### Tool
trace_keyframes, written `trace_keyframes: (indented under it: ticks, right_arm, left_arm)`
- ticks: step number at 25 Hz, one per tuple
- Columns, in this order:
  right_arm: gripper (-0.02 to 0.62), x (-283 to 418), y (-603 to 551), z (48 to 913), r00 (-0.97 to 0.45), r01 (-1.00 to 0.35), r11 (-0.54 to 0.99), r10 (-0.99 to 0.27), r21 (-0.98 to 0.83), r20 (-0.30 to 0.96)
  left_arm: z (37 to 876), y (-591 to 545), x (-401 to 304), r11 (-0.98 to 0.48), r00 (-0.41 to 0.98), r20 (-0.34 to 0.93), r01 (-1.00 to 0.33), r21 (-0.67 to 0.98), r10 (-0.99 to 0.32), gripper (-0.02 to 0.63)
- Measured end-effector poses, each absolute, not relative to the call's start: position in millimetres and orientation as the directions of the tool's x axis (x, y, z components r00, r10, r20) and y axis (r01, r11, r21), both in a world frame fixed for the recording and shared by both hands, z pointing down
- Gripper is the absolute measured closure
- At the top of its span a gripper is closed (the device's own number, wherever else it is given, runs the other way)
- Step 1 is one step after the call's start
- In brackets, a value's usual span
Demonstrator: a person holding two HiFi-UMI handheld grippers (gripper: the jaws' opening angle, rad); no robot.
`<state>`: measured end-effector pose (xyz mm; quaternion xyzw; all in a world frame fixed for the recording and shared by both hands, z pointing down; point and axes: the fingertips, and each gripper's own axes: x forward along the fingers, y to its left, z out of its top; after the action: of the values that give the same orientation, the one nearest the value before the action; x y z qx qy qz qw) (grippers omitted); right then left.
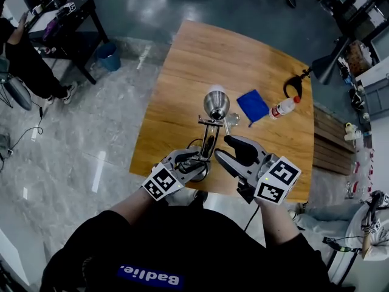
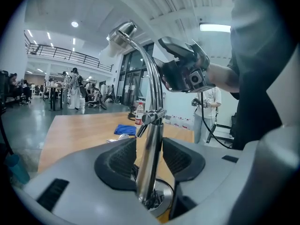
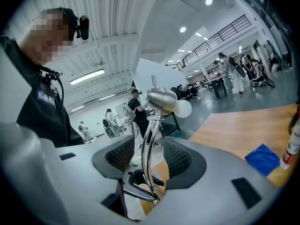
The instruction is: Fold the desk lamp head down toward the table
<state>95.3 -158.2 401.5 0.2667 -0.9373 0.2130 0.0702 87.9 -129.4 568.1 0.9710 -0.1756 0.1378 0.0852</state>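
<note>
A chrome desk lamp stands near the front edge of the wooden table (image 1: 182, 72), its head (image 1: 216, 102) raised and pointing away from me. My left gripper (image 1: 193, 163) is low by the lamp's base; in the left gripper view the lamp's lower post (image 2: 151, 163) stands between the pads of this gripper (image 2: 149, 146), which is open. My right gripper (image 1: 230, 148) is beside the lamp's upper arm; in the right gripper view the thin double rods (image 3: 149, 139) run up between its open pads (image 3: 149, 156) to the lamp head (image 3: 161, 101), with a gap on each side.
A blue cloth (image 1: 252, 105), a small plastic bottle (image 1: 284, 107) and a black looped object (image 1: 293, 85) lie at the table's far right. A blue bin (image 1: 109, 56) and a dark desk (image 1: 67, 23) stand on the floor to the left, by a seated person.
</note>
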Motion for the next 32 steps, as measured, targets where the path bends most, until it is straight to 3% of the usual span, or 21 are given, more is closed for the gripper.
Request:
trace_keyframes:
  ticks: [12, 13, 15, 22, 32]
  right_arm:
    - [0.417, 71.7, -172.4, 418.4, -0.897, -0.436, 0.791, -0.341, -0.43, 0.282]
    - [0.433, 70.8, -173.1, 417.6, -0.901, -0.429, 0.792, -0.336, -0.435, 0.275]
    - [0.534, 71.3, -175.2, 416.8, -0.905, -0.421, 0.789, -0.336, -0.448, 0.259]
    - [0.551, 71.9, -177.6, 415.2, -0.936, -0.351, 0.754, -0.303, -0.555, 0.181]
    - [0.558, 75.1, -186.9, 416.1, -0.929, -0.35, 0.68, -0.341, -0.644, 0.145]
  left_arm:
    - [589.6, -133.9, 113.2, -0.949, 0.906, 0.333, -0.303, 0.082, -0.261, 0.443]
    - [592.2, -133.3, 113.9, -0.949, 0.905, 0.338, -0.304, 0.087, -0.259, 0.451]
    - [593.5, -132.6, 114.8, -0.948, 0.91, 0.328, -0.301, 0.102, -0.254, 0.456]
    - [591.6, -133.3, 114.0, -0.945, 0.92, 0.294, -0.304, 0.12, -0.258, 0.46]
    - [589.9, -136.9, 112.9, -0.934, 0.921, 0.242, -0.339, 0.111, -0.305, 0.46]
